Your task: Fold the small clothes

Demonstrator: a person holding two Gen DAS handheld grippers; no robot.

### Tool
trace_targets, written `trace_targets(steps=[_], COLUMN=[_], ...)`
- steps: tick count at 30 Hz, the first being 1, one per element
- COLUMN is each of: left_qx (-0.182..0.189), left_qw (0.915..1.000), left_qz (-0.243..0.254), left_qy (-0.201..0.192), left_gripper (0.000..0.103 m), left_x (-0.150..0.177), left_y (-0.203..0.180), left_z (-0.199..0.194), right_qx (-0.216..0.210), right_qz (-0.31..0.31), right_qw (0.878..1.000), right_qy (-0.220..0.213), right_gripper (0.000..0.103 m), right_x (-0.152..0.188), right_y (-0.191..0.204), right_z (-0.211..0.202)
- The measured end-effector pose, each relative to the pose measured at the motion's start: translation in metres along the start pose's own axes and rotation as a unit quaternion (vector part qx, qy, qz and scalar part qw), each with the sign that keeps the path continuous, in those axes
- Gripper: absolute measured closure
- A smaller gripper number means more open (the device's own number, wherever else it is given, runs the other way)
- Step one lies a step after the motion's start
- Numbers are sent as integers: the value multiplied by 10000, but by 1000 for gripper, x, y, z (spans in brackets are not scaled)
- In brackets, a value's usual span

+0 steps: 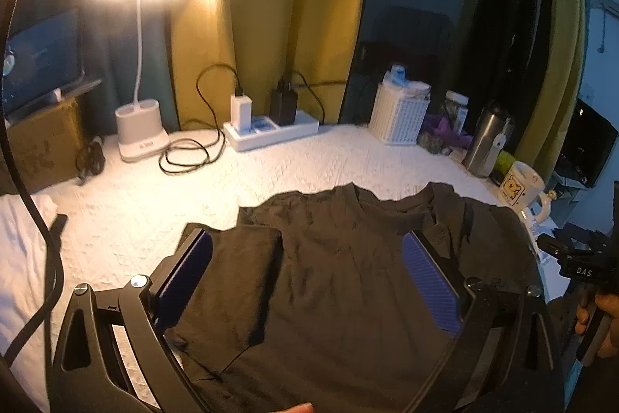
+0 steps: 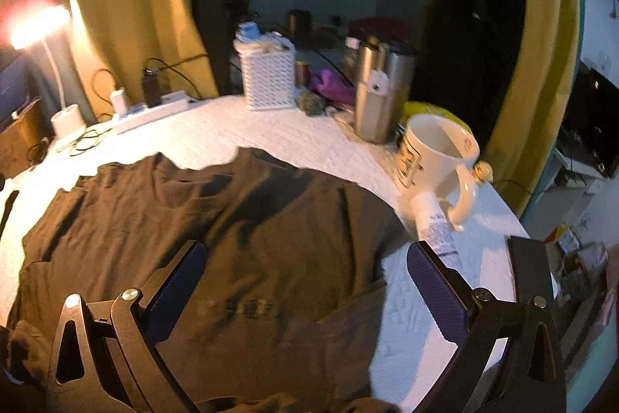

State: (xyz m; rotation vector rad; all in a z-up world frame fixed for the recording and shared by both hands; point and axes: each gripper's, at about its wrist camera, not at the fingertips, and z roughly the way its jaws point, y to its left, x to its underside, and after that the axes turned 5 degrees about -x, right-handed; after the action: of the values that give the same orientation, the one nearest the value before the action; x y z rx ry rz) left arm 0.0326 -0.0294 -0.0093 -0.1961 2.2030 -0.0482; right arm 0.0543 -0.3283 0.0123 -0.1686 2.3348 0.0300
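We are hovering both grippers, left gripper (image 1: 307,273) and right gripper (image 2: 305,287), jaws apart and empty, over the dark brown cotton T-shirt (image 2: 216,231) filling the frame's centre, mostly unfolded.

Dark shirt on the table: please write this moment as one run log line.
stage: fold not begun | dark shirt: spread flat on white table cover | left gripper: open, empty, above shirt | right gripper: open, empty, at the shirt's right edge | mug: beside shirt

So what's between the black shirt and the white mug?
In the right wrist view, a white tube lies on the white cloth between the black shirt and the white mug.
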Motion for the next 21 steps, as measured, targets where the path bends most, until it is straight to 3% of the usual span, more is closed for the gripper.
trace_targets(steps=[8,11,19,21], left_qx=[14,45,-47,-121], left_qw=[9993,9986,9974,9974], left_qz=[197,260,364,329], left_qy=[317,467,615,631], left_gripper=[5,5,5,5], left_x=[-2,-3,-10,-11], left_y=[-21,-28,-33,-27], left_z=[35,50,76,79], right_qx=[60,-129,-447,-424], right_qz=[241,256,269,254], right_qw=[9994,9992,9971,9966], right_qy=[242,282,557,655], right_gripper=[0,0,25,37], right_x=[-1,-3,-13,-13], right_y=[-41,-51,-71,-76], right_z=[38,52,83,89])
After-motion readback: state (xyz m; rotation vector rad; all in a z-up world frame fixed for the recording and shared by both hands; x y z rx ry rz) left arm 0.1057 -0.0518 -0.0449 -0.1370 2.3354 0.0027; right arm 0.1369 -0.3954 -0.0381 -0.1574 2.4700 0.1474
